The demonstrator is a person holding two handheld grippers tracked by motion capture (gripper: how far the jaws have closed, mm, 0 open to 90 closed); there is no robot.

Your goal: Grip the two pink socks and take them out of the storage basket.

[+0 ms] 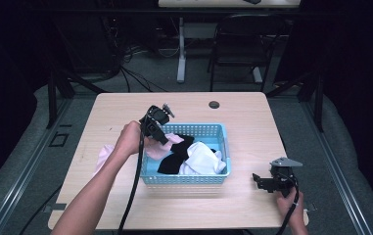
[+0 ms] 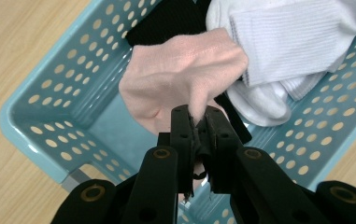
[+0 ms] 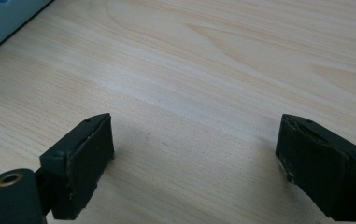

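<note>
While pinched by left gripper (image 2: 199, 122), pink sock (image 2: 180, 74) dangling basketward (image 2: 54, 116).

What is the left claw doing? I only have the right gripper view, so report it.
Observer: The left claw is shut on a pink sock, over the blue basket.
Operator: List what else is in that basket.
Observer: White socks and a black sock.
Operator: Check left of the basket.
Observer: Another pink piece lies there on the tabletop, beside the basket.
</note>
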